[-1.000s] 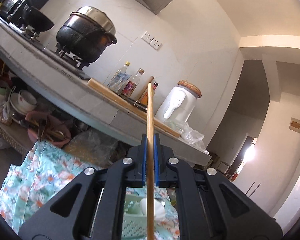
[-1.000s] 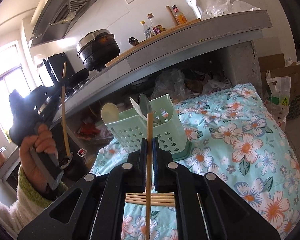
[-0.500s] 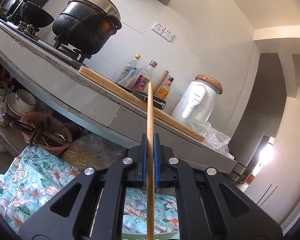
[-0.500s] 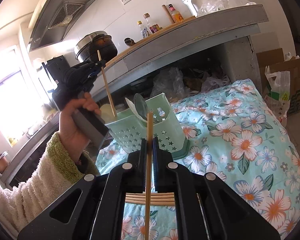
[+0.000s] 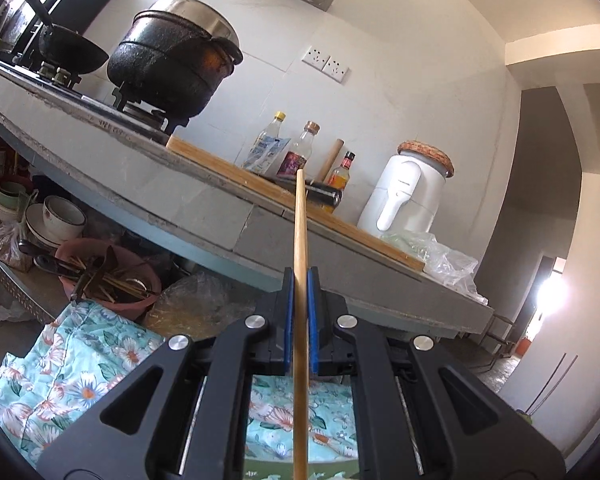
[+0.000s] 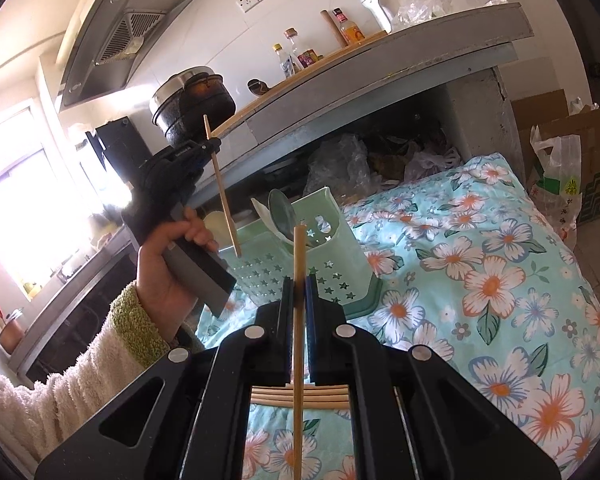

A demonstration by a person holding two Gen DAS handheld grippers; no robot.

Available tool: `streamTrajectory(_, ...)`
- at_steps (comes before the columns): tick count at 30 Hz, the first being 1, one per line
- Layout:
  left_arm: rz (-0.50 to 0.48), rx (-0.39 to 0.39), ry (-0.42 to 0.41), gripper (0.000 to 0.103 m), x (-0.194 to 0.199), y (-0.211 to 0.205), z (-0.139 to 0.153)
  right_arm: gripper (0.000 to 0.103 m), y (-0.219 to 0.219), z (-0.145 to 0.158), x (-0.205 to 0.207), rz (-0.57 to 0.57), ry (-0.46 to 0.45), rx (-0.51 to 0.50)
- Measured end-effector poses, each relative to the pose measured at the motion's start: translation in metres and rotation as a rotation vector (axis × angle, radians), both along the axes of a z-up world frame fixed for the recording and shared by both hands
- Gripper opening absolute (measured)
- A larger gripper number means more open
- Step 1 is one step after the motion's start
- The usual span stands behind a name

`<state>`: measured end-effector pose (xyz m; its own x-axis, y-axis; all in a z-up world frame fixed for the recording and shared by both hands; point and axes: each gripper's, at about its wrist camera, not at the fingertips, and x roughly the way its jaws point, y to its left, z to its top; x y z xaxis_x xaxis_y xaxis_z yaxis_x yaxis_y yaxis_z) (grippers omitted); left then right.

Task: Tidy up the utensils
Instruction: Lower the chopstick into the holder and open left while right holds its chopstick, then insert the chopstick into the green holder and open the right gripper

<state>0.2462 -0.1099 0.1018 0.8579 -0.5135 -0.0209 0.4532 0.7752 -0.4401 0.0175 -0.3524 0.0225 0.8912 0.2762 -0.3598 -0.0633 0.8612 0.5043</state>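
in the right wrist view the left tongs now sit closer to the mint-green utensil caddy than a second ago, when they were held out to the left by the window; the chopstick they carry has swung from near upright to a slant. the right tongs have not shifted, and both pairs remain pinched as before.

the left tongs are clamped on a wooden chopstick, the blue pads pressed against its sides. a hand in a fleecy cream sleeve grips the handle. the stick's long axis runs from upper left to lower right, its lower tip hanging just in front of the caddy's rim. in the left wrist view the same stick runs straight up the middle of the picture toward the kitchen counter.

the right tongs are closed on a second chopstick, which stands upright in the picture, its top end in line with the caddy. below them a small bundle of chopsticks lies crosswise on the floral bedspread. the caddy stands on that spread with a spoon already inside.
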Motion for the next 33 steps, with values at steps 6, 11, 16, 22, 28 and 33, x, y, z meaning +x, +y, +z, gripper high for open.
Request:
streamTrajectory(6, 0.061, 0.040, -0.013, 0.005, 0.007, -0.015, 0.003, 0.006, 0.000, -0.001, 0.001, -0.004, 0.004, 0.003)
streamTrajectory(11, 0.040, 0.044, 0.025, 0.005, 0.003, -0.013, -0.014, 0.006, -0.004, 0.000, -0.001, -0.012, 0.010, 0.001)
streamTrajectory(16, 0.014, 0.051, 0.032, 0.006, -0.016, 0.000, -0.020, 0.006, -0.008, 0.001, -0.002, -0.016, 0.007, -0.001)
streamTrajectory(22, -0.035, 0.063, 0.056, 0.032, -0.043, 0.020, -0.024, 0.006, -0.005, 0.005, -0.002, -0.011, -0.001, -0.016)
streamTrajectory(28, -0.054, 0.054, 0.039, 0.052, -0.073, 0.040, -0.020, 0.006, 0.002, 0.024, -0.005, 0.000, -0.047, -0.043)
streamTrajectory(33, -0.068, 0.086, 0.087, 0.058, -0.100, 0.058, -0.026, 0.006, 0.008, 0.060, -0.005, 0.025, -0.150, -0.060)
